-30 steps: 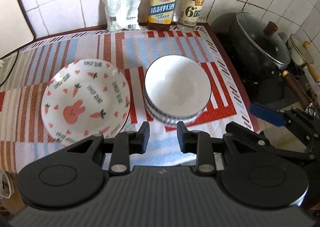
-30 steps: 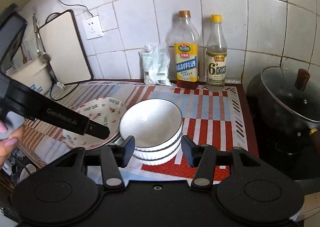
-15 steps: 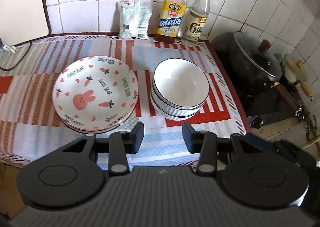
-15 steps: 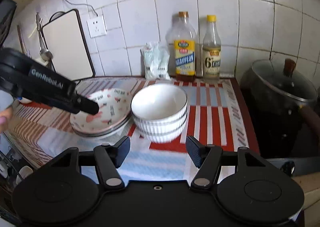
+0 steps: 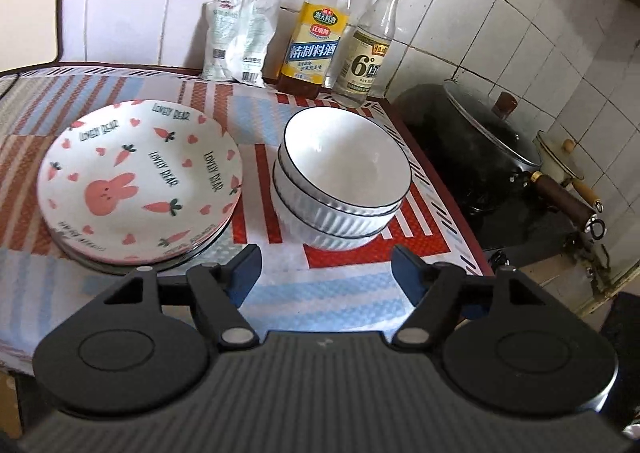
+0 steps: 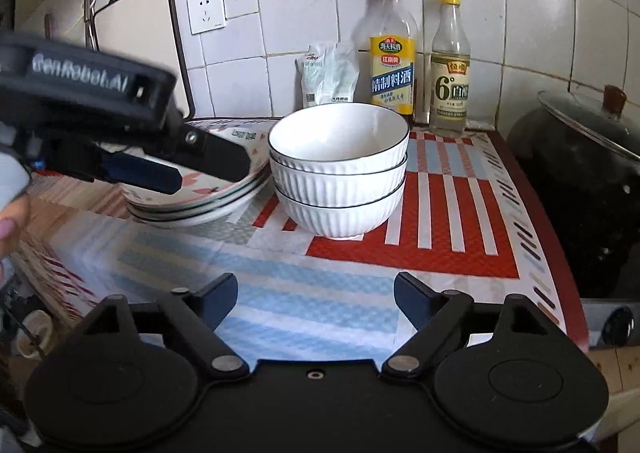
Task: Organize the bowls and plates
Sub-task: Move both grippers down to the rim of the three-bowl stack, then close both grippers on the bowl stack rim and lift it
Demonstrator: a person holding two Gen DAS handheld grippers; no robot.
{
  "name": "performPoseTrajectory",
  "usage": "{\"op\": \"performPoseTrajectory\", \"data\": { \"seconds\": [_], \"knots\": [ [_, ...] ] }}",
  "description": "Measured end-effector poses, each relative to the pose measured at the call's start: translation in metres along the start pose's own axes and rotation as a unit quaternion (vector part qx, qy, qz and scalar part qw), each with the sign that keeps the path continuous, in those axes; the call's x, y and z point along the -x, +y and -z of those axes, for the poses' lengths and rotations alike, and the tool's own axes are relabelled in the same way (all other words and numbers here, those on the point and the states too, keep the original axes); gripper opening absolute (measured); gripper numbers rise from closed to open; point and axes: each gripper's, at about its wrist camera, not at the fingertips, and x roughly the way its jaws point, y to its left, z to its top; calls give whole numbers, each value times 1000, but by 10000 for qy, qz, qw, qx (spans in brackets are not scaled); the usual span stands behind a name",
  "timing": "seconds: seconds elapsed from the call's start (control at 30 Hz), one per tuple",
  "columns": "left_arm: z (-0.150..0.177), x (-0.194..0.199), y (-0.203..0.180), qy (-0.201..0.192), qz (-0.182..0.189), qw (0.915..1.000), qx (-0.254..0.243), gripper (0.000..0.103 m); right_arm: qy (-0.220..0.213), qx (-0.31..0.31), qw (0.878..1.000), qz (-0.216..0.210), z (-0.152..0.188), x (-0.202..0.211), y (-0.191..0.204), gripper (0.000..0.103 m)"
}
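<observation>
Left gripper (image 5: pixel 326 267) — jaws spread wide and holding nothing — hovers above the near edge of the striped tablecloth (image 5: pixel 328 301), in front of the crockery. Right gripper (image 6: pixel 315 295) likewise stands wide apart and empty over the pale blue band of the cloth. In the right wrist view the left gripper appears again at the left side, its black body crossing in front of the plates.

The stack of plates (image 5: pixel 140 181) lies on the left part of the cloth; the topmost carries a pink rabbit, carrots and hearts. Just beside it to the right, apart from it by a narrow strip of cloth, stands the stack of bowls (image 5: pixel 344 181) — three white ribbed bowls with dark rims, nested upright, as the right wrist view (image 6: pixel 339 169) shows from the side.

Against the tiled wall behind stand a white packet (image 5: pixel 236 41), a yellow-labelled bottle (image 5: pixel 316 29) and a smaller bottle (image 5: pixel 370 49) with a yellow cap. To the right of the cloth sits a black pot (image 5: pixel 480 149) under a glass lid.
</observation>
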Motion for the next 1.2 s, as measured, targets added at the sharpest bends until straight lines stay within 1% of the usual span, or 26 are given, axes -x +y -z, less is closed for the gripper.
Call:
{"op": "performPoseTrajectory", "data": {
  "seconds": [0.13,0.17,0.2,0.27,0.37,0.43,0.47,0.53,0.63,0.7,0.77,0.8,0.87,0.93,1.0,1.07,1.2],
  "knots": [
    [-7,-17,5,-60,64,9999,115,79,-70,143,9999,22,2,-31,-3,91],
    [-9,-20,7,-73,118,9997,198,84,-90,182,9998,56,1,-39,-4,91],
    [-11,-22,8,-80,165,9994,278,87,-101,200,9997,96,-1,-46,-5,91],
    [-15,-26,10,-117,198,9989,417,87,-148,163,9997,145,-4,-56,-8,92],
    [-23,-30,12,-70,230,9984,514,87,-218,36,9997,122,-11,-65,-13,93],
    [-31,-35,16,74,338,9976,604,87,-266,-12,9996,101,-16,-70,-14,95],
    [-34,-39,20,203,422,9961,742,87,-272,-14,9996,124,-18,-72,-13,96],
    [-38,-46,27,330,562,9923,1049,87,-282,21,9993,241,-24,-74,-12,98],
    [-44,-57,35,466,541,9888,1309,86,-352,14,9989,294,-29,-77,-11,103],
    [-47,-64,38,578,466,9872,1415,84,-331,12,9991,254,-29,-81,-12,103],
    [-49,-73,42,729,514,9831,1600,83,-298,-82,9993,206,-30,-85,-13,103],
    [-49,-77,44,807,509,9809,1697,81,-273,-123,9994,168,-31,-89,-15,103],
    [-50,-85,45,925,468,9782,1801,64,-177,-176,9996,136,-31,-96,-16,103],
    [-51,-90,41,955,394,9806,1668,59,-156,-225,9996,96,-33,-100,-17,103],
    [-53,-93,36,938,249,9841,1485,58,-178,-232,9996,64,-33,-101,-17,103],
    [-52,-96,34,947,124,9863,1342,53,-189,-259,9995,62,-33,-101,-16,103],
    [-51,-105,39,1016,25,9852,1381,53,-222,-211,9995,-59,-31,-105,-20,103]
  ]
}}
